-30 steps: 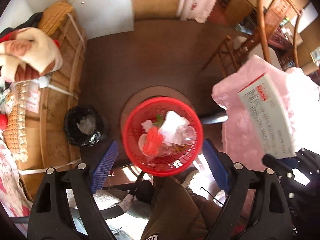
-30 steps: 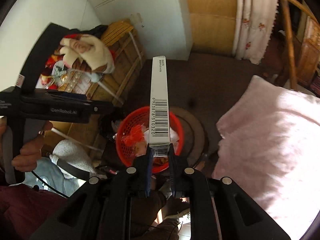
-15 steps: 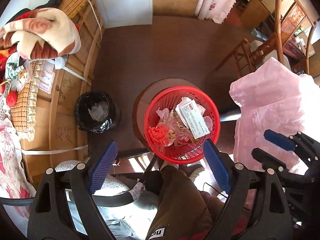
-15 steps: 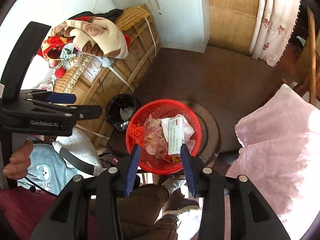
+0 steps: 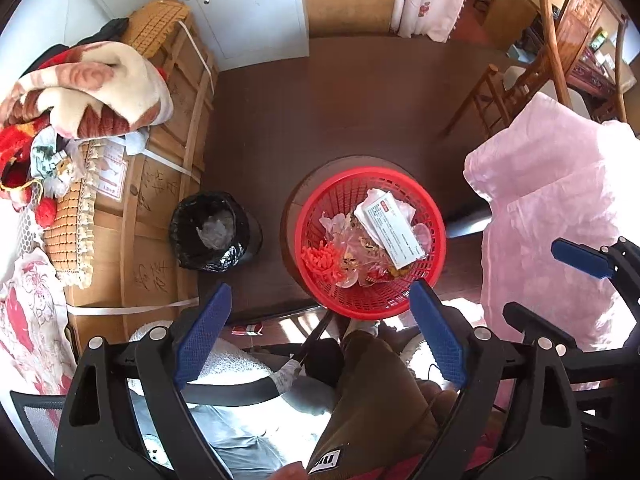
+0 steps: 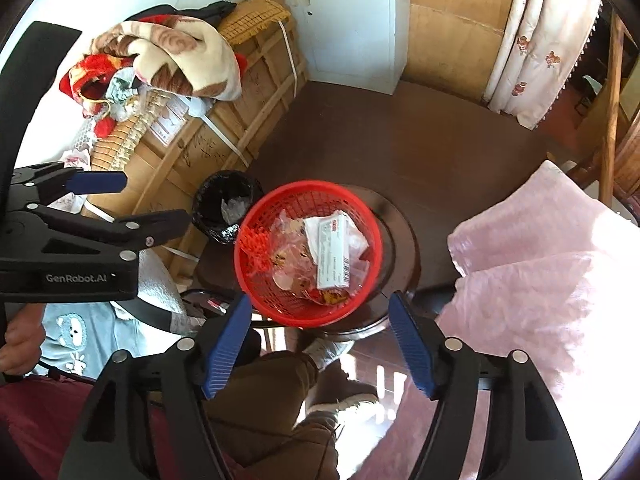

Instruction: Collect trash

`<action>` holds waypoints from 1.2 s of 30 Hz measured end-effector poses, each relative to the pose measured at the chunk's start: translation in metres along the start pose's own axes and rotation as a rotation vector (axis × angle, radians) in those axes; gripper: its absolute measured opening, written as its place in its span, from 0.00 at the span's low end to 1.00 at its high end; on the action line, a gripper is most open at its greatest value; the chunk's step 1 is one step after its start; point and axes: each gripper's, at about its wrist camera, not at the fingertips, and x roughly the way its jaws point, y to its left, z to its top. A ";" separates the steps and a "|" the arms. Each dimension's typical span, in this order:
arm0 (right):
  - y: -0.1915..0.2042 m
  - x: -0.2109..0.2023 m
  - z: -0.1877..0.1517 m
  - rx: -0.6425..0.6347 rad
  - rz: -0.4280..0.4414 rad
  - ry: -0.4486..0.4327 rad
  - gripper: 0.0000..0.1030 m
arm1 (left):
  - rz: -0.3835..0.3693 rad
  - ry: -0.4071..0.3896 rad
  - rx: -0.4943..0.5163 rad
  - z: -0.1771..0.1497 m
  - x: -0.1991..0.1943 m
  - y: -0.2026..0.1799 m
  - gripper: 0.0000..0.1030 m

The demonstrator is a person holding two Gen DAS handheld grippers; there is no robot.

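A red mesh basket [image 5: 332, 298] stands on a round dark stool [image 5: 290, 216] below me. In it lie a white printed box [image 5: 390, 234], an orange tuft [image 5: 320, 258] and clear wrappers. In the right wrist view the basket [image 6: 280, 304] holds the same box [image 6: 330, 250]. My left gripper [image 5: 320, 330] is open and empty, high above the basket's near rim. My right gripper [image 6: 318, 340] is open and empty, also high above the near rim. The right gripper shows at the right edge of the left wrist view [image 5: 580, 258].
A black-lined bin [image 5: 214, 230] with a crumpled wrapper stands left of the stool. Wooden crates [image 5: 160, 184] with blankets line the left wall. A pink cloth [image 5: 560, 220] covers something at the right. Wooden chairs [image 5: 504, 92] stand at the back right. The person's legs [image 5: 368, 400] are below.
One second ago my right gripper was shut on the white box above the basket. It opened, the box dropped into the basket, and both grippers have risen slightly since.
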 end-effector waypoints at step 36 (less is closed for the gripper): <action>-0.001 -0.046 -0.004 0.028 -0.015 -0.062 0.75 | 0.030 -0.126 -0.013 -0.014 -0.045 -0.011 0.86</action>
